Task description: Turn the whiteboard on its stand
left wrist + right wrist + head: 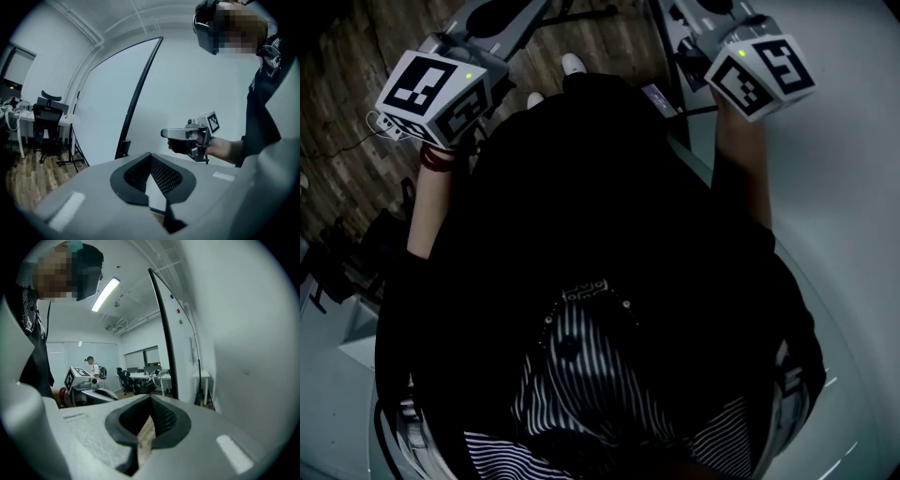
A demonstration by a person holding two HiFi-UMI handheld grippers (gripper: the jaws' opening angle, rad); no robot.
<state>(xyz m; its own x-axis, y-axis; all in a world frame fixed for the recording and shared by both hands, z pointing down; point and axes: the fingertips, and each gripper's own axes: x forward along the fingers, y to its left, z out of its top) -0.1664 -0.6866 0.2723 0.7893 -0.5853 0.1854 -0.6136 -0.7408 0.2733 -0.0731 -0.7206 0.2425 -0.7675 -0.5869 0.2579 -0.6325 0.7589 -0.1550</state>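
Note:
The whiteboard (178, 79) stands upright with a black frame edge (138, 93) on its left. In the right gripper view its white face (243, 333) fills the right side behind the black edge (164, 333). In the head view the board (844, 187) rises at the right. My left gripper (150, 155) is shut and holds nothing, in the air short of the board. My right gripper (150, 399) is also shut and empty, close beside the board's face. Their marker cubes, left (431, 89) and right (764, 73), show at the top of the head view.
A wooden floor (356, 112) lies below. An office chair (47, 117) and a desk (21, 119) stand at the far left of the room. A person with a backpack (93, 366) stands far off, near more desks and chairs (140, 378).

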